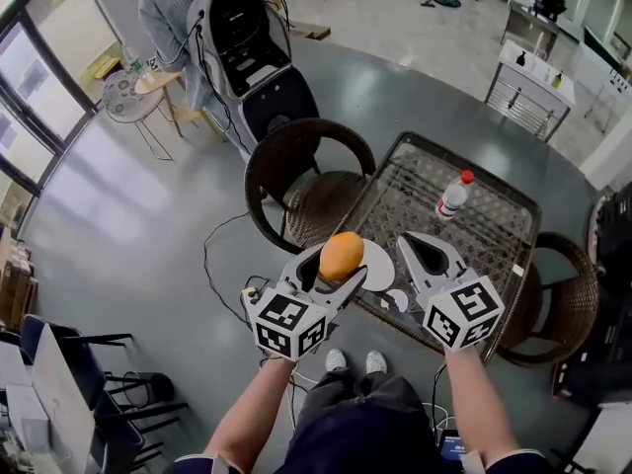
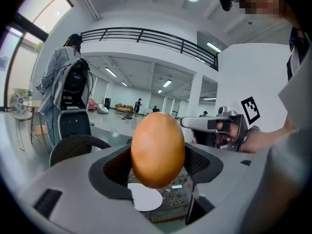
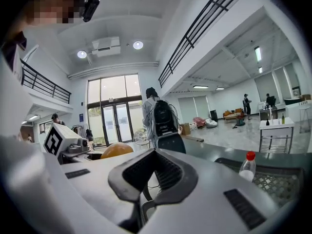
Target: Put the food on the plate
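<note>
One orange fruit (image 1: pixel 341 256) is squeezed in your left gripper (image 1: pixel 337 268), up in the air near the white plate (image 1: pixel 379 266) on the table (image 1: pixel 484 220), not on it, and your right gripper (image 1: pixel 413 242) is pinched shut on nothing.

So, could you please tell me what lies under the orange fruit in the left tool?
A white plate lies below the orange fruit, on the table. The fruit and the left tool cover part of the plate, so that part cannot be seen.
</note>
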{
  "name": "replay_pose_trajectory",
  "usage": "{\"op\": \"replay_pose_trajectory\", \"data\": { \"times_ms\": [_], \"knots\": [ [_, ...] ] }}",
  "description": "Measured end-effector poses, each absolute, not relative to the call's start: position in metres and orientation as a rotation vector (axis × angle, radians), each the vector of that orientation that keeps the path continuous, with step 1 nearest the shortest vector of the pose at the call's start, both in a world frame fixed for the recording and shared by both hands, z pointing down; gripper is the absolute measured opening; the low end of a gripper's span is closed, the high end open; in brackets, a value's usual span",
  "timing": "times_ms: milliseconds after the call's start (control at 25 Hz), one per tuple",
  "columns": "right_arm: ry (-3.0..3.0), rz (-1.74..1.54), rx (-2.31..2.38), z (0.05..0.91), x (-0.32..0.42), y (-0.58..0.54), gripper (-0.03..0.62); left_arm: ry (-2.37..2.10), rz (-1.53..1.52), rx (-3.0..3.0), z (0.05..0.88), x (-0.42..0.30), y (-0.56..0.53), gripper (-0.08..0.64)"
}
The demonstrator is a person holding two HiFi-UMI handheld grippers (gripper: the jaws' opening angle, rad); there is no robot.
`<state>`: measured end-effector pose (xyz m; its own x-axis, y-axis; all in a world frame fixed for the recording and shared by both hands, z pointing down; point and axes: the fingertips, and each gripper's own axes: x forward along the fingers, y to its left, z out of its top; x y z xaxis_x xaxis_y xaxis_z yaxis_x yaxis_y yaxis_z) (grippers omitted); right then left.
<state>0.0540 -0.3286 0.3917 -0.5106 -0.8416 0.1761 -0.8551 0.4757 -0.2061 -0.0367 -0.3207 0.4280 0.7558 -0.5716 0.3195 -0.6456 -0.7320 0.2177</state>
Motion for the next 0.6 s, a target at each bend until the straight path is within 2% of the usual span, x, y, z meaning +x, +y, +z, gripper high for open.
{"op": "replay_pose_trajectory", "data": {
  "times_ms": [600],
  "knots": [
    [-2.495, 0.519, 1.682, 0.437, 0.082, -0.331, 0.005, -0.736, 0.563, 2.593, 0.516, -0.010, -0.336, 0.324]
  ]
}}
